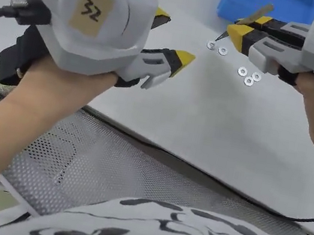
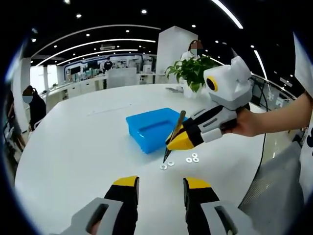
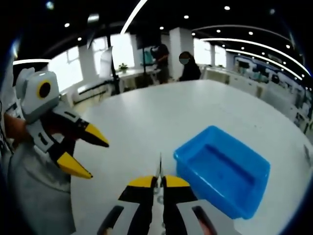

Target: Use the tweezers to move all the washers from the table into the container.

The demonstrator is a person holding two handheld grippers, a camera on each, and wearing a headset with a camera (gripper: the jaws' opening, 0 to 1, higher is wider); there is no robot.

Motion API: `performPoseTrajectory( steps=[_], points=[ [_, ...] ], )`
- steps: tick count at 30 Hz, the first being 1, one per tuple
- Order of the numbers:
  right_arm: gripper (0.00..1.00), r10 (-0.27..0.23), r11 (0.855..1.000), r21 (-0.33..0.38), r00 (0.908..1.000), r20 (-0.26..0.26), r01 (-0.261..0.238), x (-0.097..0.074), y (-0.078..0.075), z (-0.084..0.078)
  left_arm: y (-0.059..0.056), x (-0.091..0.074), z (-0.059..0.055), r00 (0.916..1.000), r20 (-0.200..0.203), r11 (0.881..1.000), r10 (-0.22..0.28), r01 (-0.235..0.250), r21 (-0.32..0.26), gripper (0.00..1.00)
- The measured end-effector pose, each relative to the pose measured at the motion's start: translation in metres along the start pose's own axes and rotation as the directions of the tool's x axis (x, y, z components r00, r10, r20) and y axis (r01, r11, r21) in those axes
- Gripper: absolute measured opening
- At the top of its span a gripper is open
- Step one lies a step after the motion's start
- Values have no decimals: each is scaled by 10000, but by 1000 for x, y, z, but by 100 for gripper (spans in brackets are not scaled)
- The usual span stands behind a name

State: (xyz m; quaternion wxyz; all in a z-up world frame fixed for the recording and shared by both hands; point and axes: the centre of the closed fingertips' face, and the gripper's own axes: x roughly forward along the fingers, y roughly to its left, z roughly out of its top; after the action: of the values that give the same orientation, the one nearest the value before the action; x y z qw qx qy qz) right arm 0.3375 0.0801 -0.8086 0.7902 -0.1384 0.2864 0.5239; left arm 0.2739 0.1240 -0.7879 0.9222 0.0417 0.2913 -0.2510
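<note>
The left gripper point(image 1: 174, 35) is being held nearest, at left, jaws wide and empty (idle here). Far right, the tweezers point(image 1: 255, 14) are being pinched by the right gripper point(image 1: 240, 30), tip hovering beside the washers point(image 1: 248, 81) lying on the table point(image 1: 205, 120) just near of the blue container point(image 1: 250, 0). One outlying washer should be taken by its rim; the path to the blue container is being blocked by nothing.

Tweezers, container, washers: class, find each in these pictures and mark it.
tweezers point(image 2: 179, 122), left gripper view, upper shaft above the jaws.
container point(image 2: 154, 126), left gripper view, bare inside floor.
washers point(image 1: 248, 81), head view, nearest ring of the cluster of three.
</note>
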Motion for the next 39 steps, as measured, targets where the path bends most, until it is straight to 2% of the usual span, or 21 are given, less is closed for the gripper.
performPoseTrajectory(
  steps=[6,9,12,15,16,18,20,21,22,24,26,27,28,29,30,31,33,35,36,37,39],
  points=[
    [2,109,9998,-147,9998,-171,-111,-1,4,-1,0,1,5,9999,35,9999,-96,96,103,32],
    [2,193,9986,-488,9995,-235,-204,-2,9,-1,-4,4,17,9992,219,9989,-344,337,313,28],
    [2,309,9946,-971,9984,-469,-354,-1,15,-5,-12,11,37,9945,502,9894,-920,856,1175,28],
    [2,744,9862,-1425,9948,-694,-837,-3,25,-6,-23,21,46,9820,592,9675,-1794,1652,1915,27],
    [2,781,9842,-1530,9941,-752,-889,-3,26,-6,-27,24,49,9734,549,9547,-2223,2059,2150,26],
    [2,968,9740,-1962,9910,-928,-1135,-4,28,-6,-32,28,53,9600,526,9322,-2750,2529,2590,22],
    [2,1069,9689,-2129,9891,-1008,-1264,-5,29,-6,-34,30,59,9500,682,9203,-3047,2752,2780,19],
    [2,1126,9662,-2209,9884,-1015,-1327,-4,29,-6,-37,31,60,9407,590,9039,-3341,3020,3030,18],
    [2,1165,9654,-2221,9879,-1028,-1370,-4,30,-6,-37,33,60,9404,530,9008,-3358,3042,3097,17],
    [2,1200,9629,-2297,9870,-1066,-1418,-4,31,-7,-41,37,61,9297,469,8764,-3653,3265,3540,14],
    [2,1166,9611,-2382,9872,-1089,-1398,-4,32,-6,-41,40,63,9282,618,8711,-3668,3194,3731,5],
    [2,1107,9618,-2391,9882,-1060,-1334,-4,31,-5,-45,38,62,9145,484,8470,-4017,3509,3995,3],
    [2,1095,9611,-2426,9885,-1045,-1321,-4,31,-5,-48,37,63,9066,547,8328,-4185,3590,4213,2],
    [2,1052,9628,-2389,9895,-990,-1262,-5,30,-4,-44,36,64,9173,704,8462,-3918,3293,4189,2],
    [3,1032,9634,-2381,9902,-937,-1230,-5,30,-3,-45,34,63,9145,642,8347,-3995,3339,4380,1],
    [4,1015,9639,-2374,9907,-901,-1203,-5,29,-3,-45,33,63,9155,606,8343,-3977,3333,4391,1],
    [4,1032,9625,-2431,9913,-819,-1203,-6,29,-2,-45,30,62,9144,523,8209,-4014,3338,4634,0],
    [7,1122,9605,-2464,9902,-836,-1296,-6,32,-2,-45,28,61,9130,472,8153,-4052,3375,4705,0],
    [6,1188,9603,-2428,9890,-884,-1371,-6,34,-2,-43,28,61,9181,440,8102,-3939,3241,4884,0],
    [6,1189,9606,-2423,9894,-832,-1359,-6,35,-1,-43,27,62,9161,368,8073,-3992,3321,4878,0],
    [6,1133,9589,-2524,9904,-794,-1299,-8,36,0,-42,26,63,9124,377,8124,-4075,3434,4714,0]
  ],
)
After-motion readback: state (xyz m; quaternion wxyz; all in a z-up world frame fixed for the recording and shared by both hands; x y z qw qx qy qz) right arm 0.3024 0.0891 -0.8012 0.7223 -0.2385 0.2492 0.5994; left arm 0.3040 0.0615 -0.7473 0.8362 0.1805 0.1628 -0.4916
